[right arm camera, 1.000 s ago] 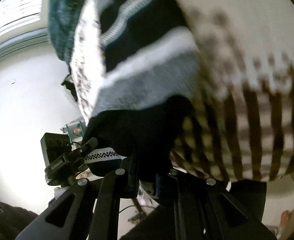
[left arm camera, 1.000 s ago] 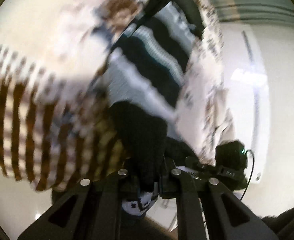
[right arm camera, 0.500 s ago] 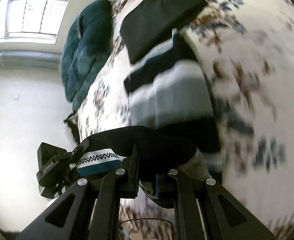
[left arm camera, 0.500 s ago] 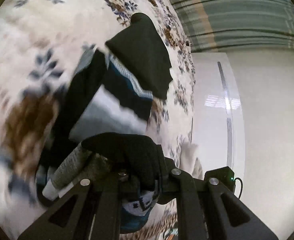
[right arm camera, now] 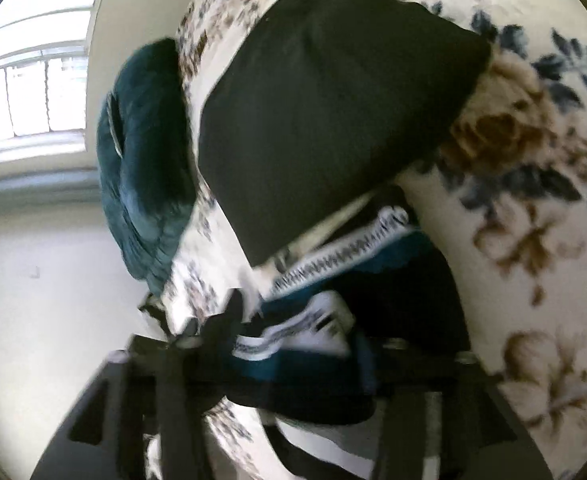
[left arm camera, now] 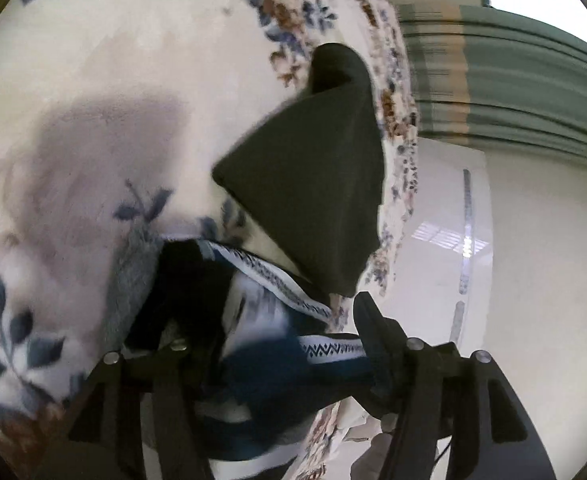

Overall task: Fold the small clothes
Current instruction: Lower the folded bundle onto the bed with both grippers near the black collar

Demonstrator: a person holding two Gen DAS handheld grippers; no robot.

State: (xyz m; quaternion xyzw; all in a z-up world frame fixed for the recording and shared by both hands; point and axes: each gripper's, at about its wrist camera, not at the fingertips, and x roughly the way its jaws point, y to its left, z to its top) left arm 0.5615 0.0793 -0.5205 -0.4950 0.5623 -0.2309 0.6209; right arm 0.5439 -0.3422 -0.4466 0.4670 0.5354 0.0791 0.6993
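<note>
A dark striped knit garment (left arm camera: 253,344) with teal, white and zigzag bands lies bunched on the floral bedspread (left arm camera: 141,64), right at my fingers. My left gripper (left arm camera: 277,364) stands open with the garment between its fingers. My right gripper (right arm camera: 289,364) is also open over the same garment (right arm camera: 333,276), which fills the gap between its fingers. A folded black garment (left arm camera: 317,200) lies just beyond the striped one; it also shows in the right wrist view (right arm camera: 325,96).
A teal quilted cushion (right arm camera: 145,156) lies at the bed's far edge, beside a window (right arm camera: 33,64). The bed edge drops to a glossy white floor (left arm camera: 533,280). Green curtains (left arm camera: 513,92) hang at the right.
Both grippers carried the striped garment down from the air onto the bed next to the black garment, then opened; a brown-striped garment seen earlier is out of view.
</note>
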